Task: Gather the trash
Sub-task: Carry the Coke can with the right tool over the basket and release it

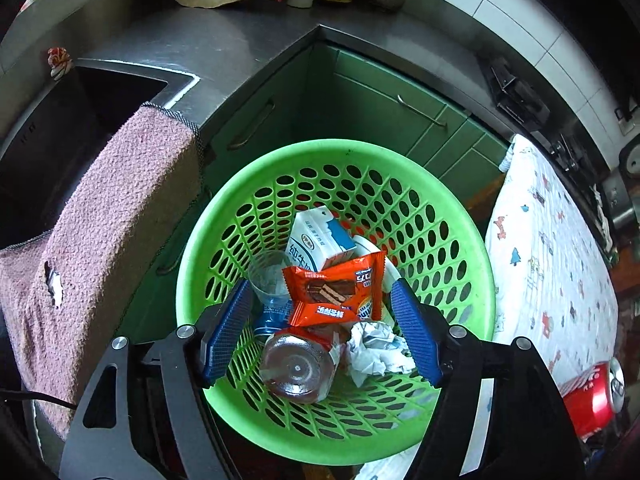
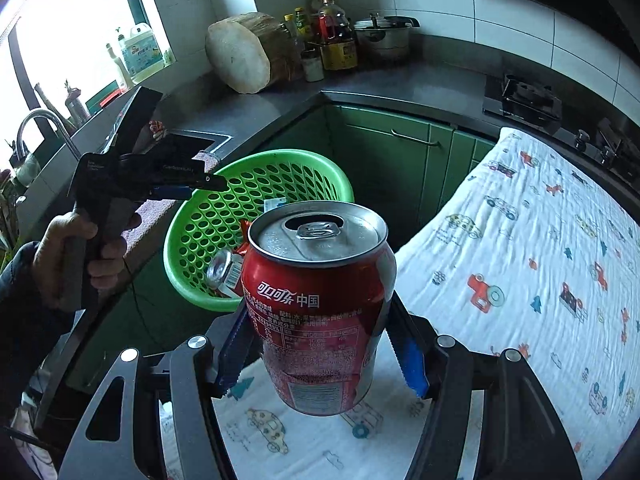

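Red Coca-Cola can (image 2: 320, 312), opened, sits clamped between the right gripper's (image 2: 320, 344) blue fingers (image 2: 410, 360) above a surface spread with a car-print cloth (image 2: 540, 260). Spread wide and holding nothing, the left gripper (image 1: 320, 336) hangs over the green basket (image 1: 460, 240), which holds a milk carton (image 1: 316, 240), orange wafer packet (image 1: 336, 288), clear cup (image 1: 268, 276), jar (image 1: 298, 366) and crumpled paper (image 1: 376, 352). Steel counter (image 1: 240, 40), sink (image 1: 60, 128) and green cabinets (image 1: 380, 112) surround it. Only the right view shows the window (image 2: 72, 24).
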A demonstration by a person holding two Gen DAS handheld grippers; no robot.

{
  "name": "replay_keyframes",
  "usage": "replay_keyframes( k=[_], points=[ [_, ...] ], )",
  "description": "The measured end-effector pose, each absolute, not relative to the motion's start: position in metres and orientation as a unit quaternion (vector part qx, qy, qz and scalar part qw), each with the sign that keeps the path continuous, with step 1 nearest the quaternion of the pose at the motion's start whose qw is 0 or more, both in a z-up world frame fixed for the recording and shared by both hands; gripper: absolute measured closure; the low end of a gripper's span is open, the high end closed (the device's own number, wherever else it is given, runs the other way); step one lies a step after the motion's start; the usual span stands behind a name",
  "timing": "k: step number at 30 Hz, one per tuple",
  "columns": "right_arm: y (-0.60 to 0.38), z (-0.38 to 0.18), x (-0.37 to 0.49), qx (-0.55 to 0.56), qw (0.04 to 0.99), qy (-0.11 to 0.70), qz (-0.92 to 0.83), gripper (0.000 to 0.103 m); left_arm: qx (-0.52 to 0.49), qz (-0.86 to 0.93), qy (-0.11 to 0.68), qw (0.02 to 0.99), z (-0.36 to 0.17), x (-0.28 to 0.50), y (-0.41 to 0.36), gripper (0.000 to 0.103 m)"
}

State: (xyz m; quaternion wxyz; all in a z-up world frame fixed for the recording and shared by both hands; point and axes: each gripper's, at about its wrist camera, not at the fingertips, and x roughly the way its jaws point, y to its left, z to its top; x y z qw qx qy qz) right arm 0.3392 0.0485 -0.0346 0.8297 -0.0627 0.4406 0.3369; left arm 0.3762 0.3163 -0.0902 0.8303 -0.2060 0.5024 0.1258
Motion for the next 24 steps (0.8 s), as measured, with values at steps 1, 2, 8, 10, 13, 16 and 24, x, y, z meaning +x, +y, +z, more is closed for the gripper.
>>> replay_keyframes(
  k=[1,2,8,10,13,16,24],
  points=[
    [0.054,-0.035,0.342,-0.061,0.829,0.44,0.34,0.042,-0.201,0.127,0.499,0.833,-0.087,0.373,0.317,0.029],
    [0.06,-0.035,0.345,-0.06,0.829,0.438,0.343,0.042,-0.196,0.129,0.495,0.837,-0.083,0.37,0.317,0.029],
    [0.096,-0.032,0.361,-0.047,0.83,0.426,0.357,0.042,-0.181,0.138,0.471,0.852,-0.061,0.35,0.323,0.025],
    [0.109,-0.033,0.367,-0.045,0.831,0.423,0.359,0.042,-0.173,0.142,0.465,0.857,-0.055,0.344,0.325,0.025],
    [0.126,-0.038,0.373,-0.042,0.829,0.425,0.362,0.042,-0.155,0.152,0.455,0.863,-0.046,0.335,0.326,0.025],
    [0.142,-0.046,0.377,-0.051,0.825,0.431,0.363,0.042,-0.151,0.156,0.448,0.867,-0.041,0.328,0.329,0.019],
    [0.162,-0.058,0.379,-0.062,0.818,0.439,0.367,0.038,-0.133,0.168,0.446,0.869,-0.04,0.316,0.334,0.018]
  ],
)
